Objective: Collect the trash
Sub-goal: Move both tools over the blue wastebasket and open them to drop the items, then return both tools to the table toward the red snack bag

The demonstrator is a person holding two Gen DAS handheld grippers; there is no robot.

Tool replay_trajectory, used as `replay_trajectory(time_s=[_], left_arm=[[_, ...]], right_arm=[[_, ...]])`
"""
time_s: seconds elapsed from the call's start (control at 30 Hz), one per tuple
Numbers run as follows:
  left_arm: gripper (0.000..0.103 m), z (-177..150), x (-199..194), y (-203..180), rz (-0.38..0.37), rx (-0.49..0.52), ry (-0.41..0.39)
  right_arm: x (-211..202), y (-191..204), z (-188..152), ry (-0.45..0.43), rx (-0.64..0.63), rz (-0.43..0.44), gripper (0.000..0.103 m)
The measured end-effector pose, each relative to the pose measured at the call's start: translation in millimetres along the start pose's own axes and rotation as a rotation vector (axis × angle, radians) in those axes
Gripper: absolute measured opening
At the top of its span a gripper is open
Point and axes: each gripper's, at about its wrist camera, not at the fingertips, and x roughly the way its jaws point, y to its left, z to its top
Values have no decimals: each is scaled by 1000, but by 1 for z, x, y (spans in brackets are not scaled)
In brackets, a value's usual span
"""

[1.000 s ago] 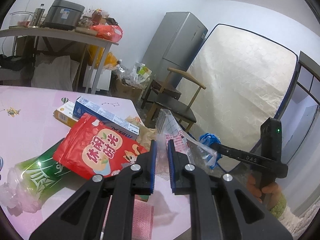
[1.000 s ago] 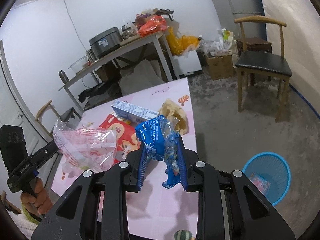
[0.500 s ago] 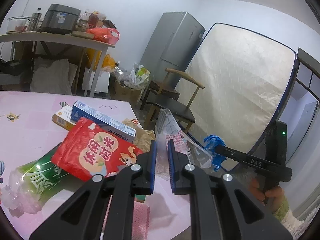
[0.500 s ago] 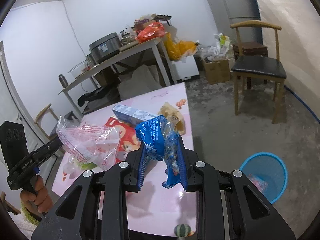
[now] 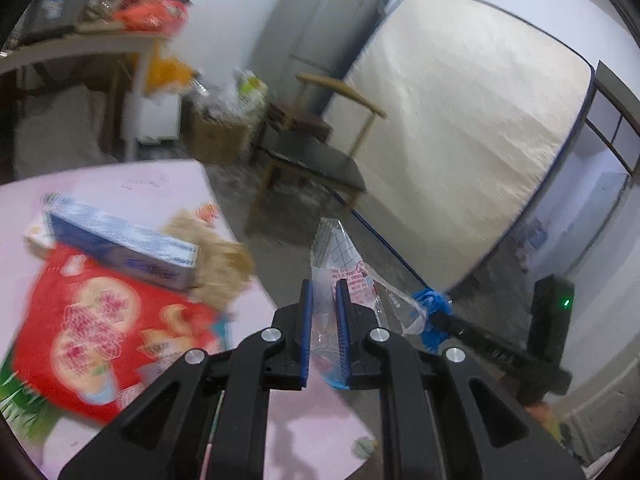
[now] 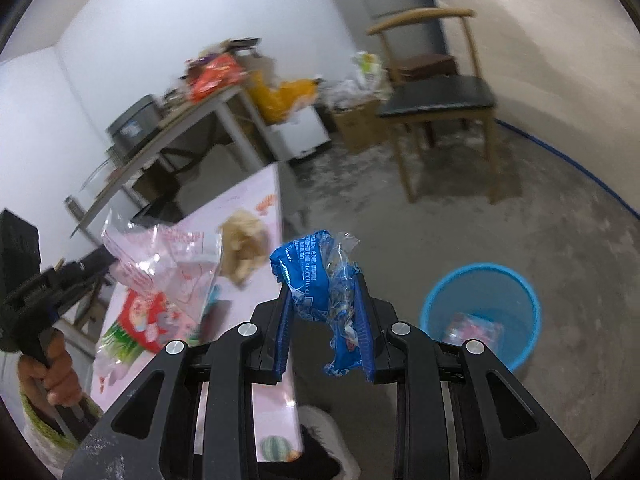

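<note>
Both grippers are clamped on trash: the left gripper [image 5: 323, 324] pinches a clear plastic bag [image 5: 344, 264] past the pink table's [image 5: 312, 436] edge; the right gripper [image 6: 325, 322] squeezes a crumpled blue wrapper [image 6: 316, 276] near the blue bin [image 6: 516, 312].

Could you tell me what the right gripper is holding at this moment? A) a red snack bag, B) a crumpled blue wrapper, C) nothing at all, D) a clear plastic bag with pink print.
B: in the right wrist view the right gripper is shut on the crumpled blue wrapper, with the blue bin on the floor ahead; the clear bag is in the left gripper.
</note>
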Motion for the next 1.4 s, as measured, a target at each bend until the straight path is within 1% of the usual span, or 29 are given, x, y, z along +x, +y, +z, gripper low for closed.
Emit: replay_trajectory(time_s=[0.03,0.1,0.2,0.3,0.33,0.4,0.5,0.6,0.63,0.7,0.73,0.77,0.83,0.9,0.93,1.1,1.2,1.3,1.4], left_arm=[[11,7,18,-6,-13,-4,41],[11,13,43,-15,-28,-4,97],[11,17,101,-35,-5,26,238],[11,13,148,-50,-4,37,342],[11,10,168,-56,7,45,376],[11,6,204,-68,22,76,431],[11,-2,244,-79,40,82,491],[13,-6,284,-86,51,77,524],[15,-9,301,-91,38,77,543],[24,-15,323,-96,19,76,572],[37,-18,334,-97,28,66,584],[48,-21,342,-96,41,57,596],[48,-24,349,-96,34,35,600],[52,-23,348,-97,12,15,593],[54,-22,344,-97,-4,12,584],[56,-13,324,-100,-21,30,549],[58,-3,301,-103,-37,39,503],[60,5,275,-104,-54,40,469],[66,12,232,-104,-75,32,405]], right_arm=[[0,-10,-1,3,21,-18,26],[3,-29,-2,15,65,-46,26],[11,-52,-3,36,122,-75,26],[25,-81,-5,73,185,-98,26],[29,-88,-4,84,201,-106,26],[39,-102,-4,106,236,-118,26],[54,-129,1,128,291,-150,26],[68,-151,9,134,331,-179,27],[73,-157,12,133,339,-190,30],[84,-171,14,139,352,-213,37],[93,-181,15,151,361,-219,46],[101,-188,15,164,365,-230,49],[106,-199,12,172,372,-274,49],[106,-205,8,173,371,-286,53],[105,-208,5,173,372,-300,53],[95,-214,-5,164,391,-319,53],[87,-213,-8,153,387,-317,55],[78,-201,-9,141,356,-323,60],[66,-185,-9,123,322,-305,67]])
